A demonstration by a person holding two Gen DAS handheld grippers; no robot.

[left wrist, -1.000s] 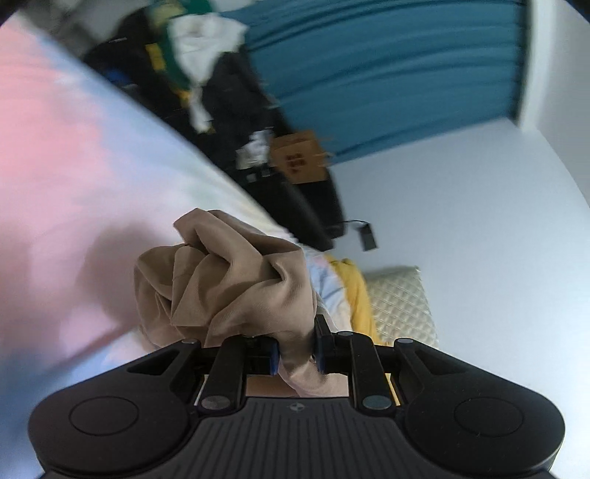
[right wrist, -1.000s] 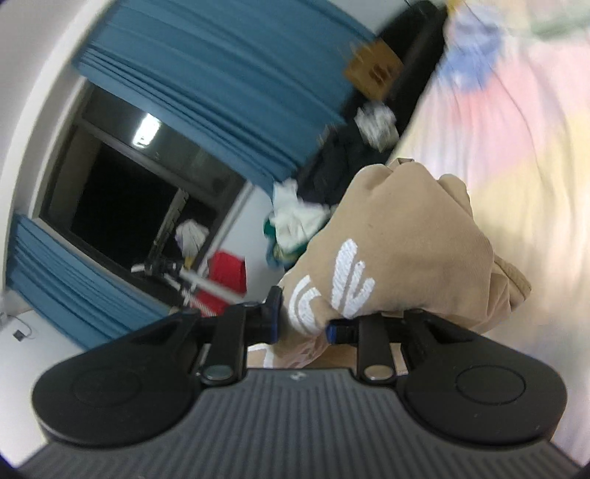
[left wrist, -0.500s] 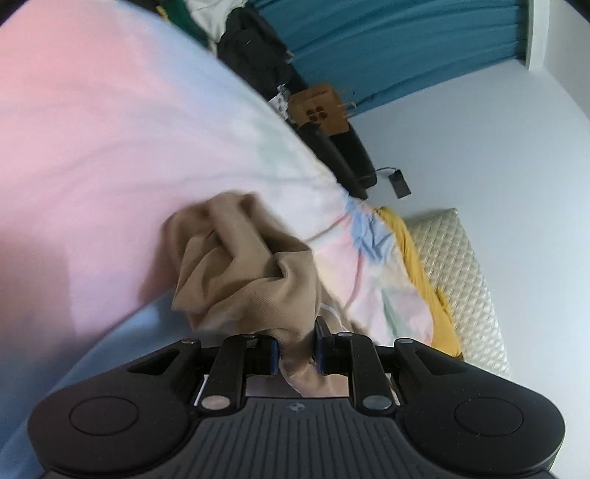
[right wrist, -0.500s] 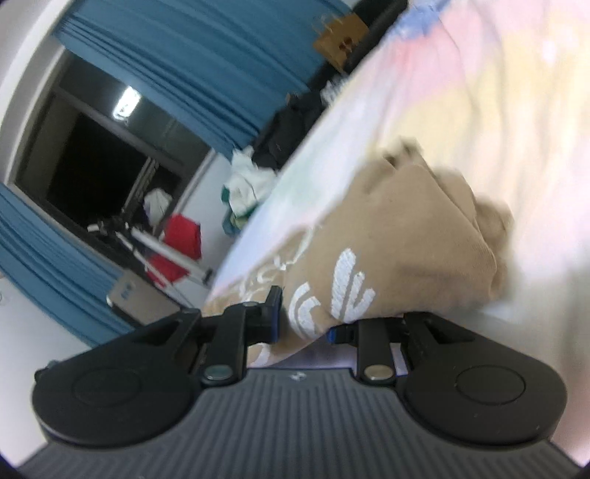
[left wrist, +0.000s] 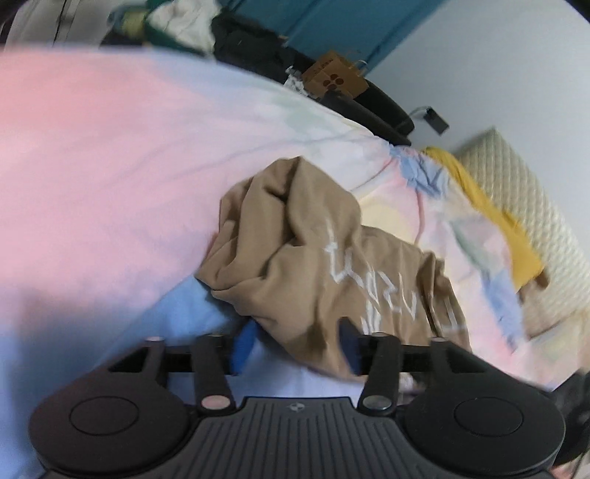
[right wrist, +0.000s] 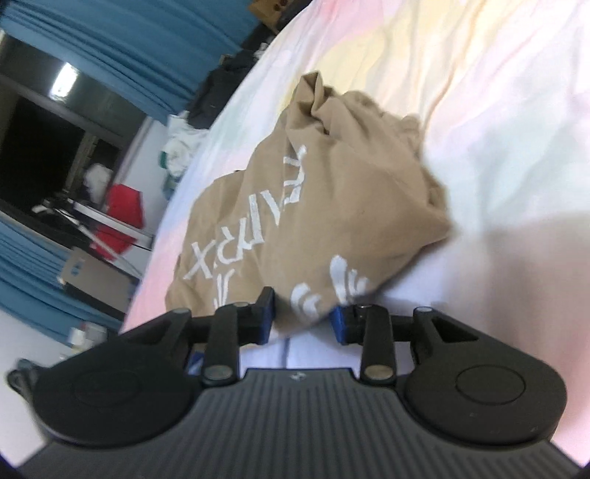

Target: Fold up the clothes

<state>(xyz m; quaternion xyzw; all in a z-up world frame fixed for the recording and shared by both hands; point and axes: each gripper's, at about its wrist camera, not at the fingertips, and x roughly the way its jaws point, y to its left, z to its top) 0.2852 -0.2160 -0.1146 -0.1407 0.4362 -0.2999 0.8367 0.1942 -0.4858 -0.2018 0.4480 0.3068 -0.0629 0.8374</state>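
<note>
Bedspread under released shirt, jaws apart.

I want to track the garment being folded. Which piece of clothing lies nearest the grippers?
The crumpled tan shirt with white lettering on the pastel bedspread; its edge lies between each gripper's open fingers, unlike the clothes pile beyond the bed.

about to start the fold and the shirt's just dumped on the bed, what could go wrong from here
1. The tan shirt lies bunched and twisted on the bedspread, so folding now could lock in creases.
2. Both the left gripper and right gripper are open with cloth between the fingers; closing could pinch several layers at once.
3. A low grab may also catch the bedspread.
</note>
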